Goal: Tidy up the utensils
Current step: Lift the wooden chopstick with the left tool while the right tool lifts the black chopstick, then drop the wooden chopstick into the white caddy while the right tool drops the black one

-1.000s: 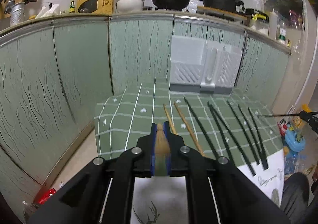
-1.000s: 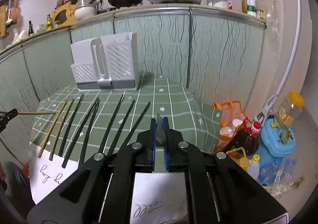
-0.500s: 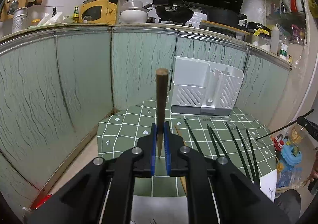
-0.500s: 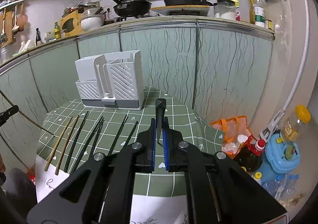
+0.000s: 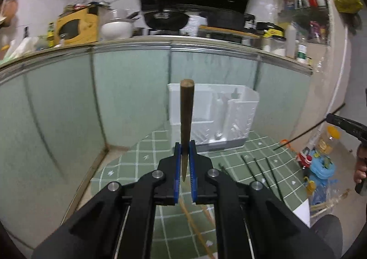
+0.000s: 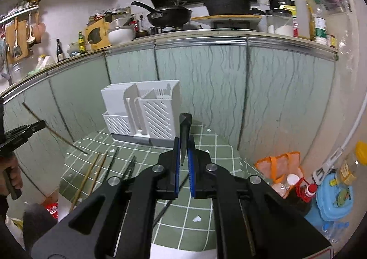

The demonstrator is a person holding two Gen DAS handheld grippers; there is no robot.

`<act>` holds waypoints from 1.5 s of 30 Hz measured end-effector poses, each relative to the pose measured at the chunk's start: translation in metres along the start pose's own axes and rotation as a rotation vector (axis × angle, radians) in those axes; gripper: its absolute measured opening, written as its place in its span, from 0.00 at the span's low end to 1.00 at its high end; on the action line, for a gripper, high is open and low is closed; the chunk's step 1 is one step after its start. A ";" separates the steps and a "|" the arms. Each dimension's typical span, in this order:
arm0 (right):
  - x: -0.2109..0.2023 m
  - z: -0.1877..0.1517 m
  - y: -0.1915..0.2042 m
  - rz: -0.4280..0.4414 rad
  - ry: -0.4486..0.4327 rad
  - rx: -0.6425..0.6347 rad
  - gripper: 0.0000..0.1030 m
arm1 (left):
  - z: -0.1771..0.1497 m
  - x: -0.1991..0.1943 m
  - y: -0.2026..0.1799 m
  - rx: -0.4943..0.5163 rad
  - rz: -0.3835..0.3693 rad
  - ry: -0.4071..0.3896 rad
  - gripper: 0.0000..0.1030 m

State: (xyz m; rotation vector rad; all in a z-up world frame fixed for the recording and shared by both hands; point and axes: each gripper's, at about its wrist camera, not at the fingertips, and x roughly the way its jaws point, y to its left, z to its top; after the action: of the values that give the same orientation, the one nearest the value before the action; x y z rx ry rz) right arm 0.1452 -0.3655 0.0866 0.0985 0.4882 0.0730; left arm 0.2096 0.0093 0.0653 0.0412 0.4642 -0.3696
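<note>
Left wrist view: the left tongs [image 5: 184, 155] are clamped on a brown wooden chopstick [image 5: 186, 121], which stands upright between the blue pads [image 5: 176, 167], its blunt end up and its thin tip just below the grip. Beyond it, a white utensil rack [image 5: 229, 116] sits at the far edge of the green checked desk [image 5: 142, 162], against the pale green cabinet fronts [image 5: 128, 98]. Several black chopsticks [image 5: 257, 167] lie loose on the desk to the right of the tongs, and two wooden chopsticks [image 5: 190, 217] lie near, partly hidden under the tool body. At the right edge the right tongs [image 5: 330, 119] are seen from the side, carrying a black chopstick [image 5: 307, 131] slanted above the desk; a hand [image 5: 361, 167] grips that tool. Right wrist view: the right tongs [image 6: 182, 153] are closed on the black chopstick [image 6: 184, 130], which points up and away between the pads [image 6: 176, 167]. The white utensil rack [image 6: 142, 116] stands far and slightly left, with slatted compartments facing the camera. On the desk [image 6: 206, 144] to the left lie two wooden chopsticks [image 6: 91, 171] and several black chopsticks [image 6: 114, 162], roughly parallel. At the left edge the left tongs [image 6: 41, 124] hold the brown wooden chopstick [image 6: 55, 132] slanted above the desk, with a hand [image 6: 11, 178] on the tool. The focus is soft in both views.
</note>
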 end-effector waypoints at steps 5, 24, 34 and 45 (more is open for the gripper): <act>0.012 0.023 0.001 0.115 0.024 0.022 0.06 | 0.030 0.020 -0.014 0.046 -0.058 0.014 0.07; 0.034 0.136 0.018 0.239 0.015 -0.101 0.06 | 0.143 0.077 -0.061 0.117 -0.240 -0.009 0.07; 0.072 0.158 0.012 0.211 0.052 -0.154 0.06 | 0.174 0.126 -0.072 0.107 -0.303 0.019 0.07; 0.128 0.144 0.004 0.227 0.118 -0.135 0.06 | 0.154 0.176 -0.086 0.141 -0.317 0.097 0.07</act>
State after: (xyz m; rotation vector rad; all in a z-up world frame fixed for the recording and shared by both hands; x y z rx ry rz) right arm 0.3256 -0.3611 0.1535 0.0172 0.5872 0.3351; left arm 0.3912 -0.1498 0.1283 0.1238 0.5412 -0.7141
